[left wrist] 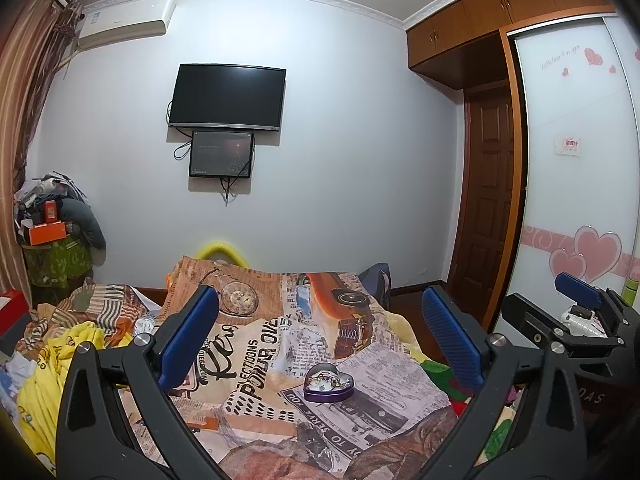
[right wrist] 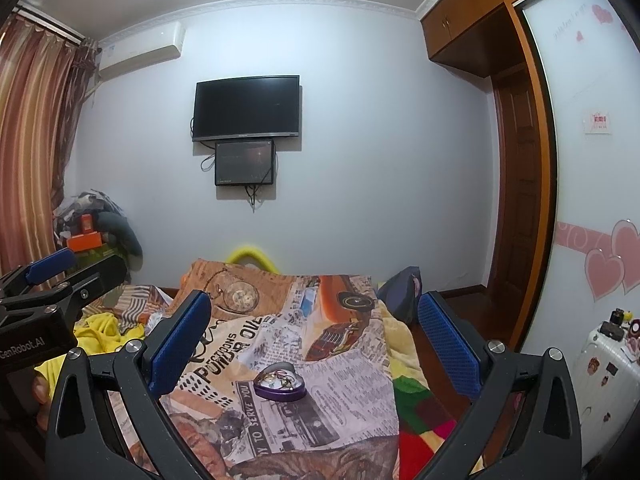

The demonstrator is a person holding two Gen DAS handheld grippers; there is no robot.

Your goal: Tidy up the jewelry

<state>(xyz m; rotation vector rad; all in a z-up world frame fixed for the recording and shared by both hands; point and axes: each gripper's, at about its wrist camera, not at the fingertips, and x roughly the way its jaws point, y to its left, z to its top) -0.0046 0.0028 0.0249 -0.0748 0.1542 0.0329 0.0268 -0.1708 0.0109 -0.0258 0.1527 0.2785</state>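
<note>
Both the left gripper (left wrist: 320,332) and the right gripper (right wrist: 316,336) are released, hanging above the heart-shaped box (left wrist: 329,383) holding jewelry (left wrist: 326,381) on the bed (left wrist: 256,360).

Blk gripper (left wrist: 320,332) frames, blue ribbed pads (left wrist: 188,340), silver screws, GenRobot.AI label

A newspaper-print blanket (left wrist: 280,344) covers the bed; 1 purple heart-shaped tin (left wrist: 329,387) (open, jewelry inside) sits on it, yellow cloth (left wrist: 60,364) crumpled to its left.
</note>
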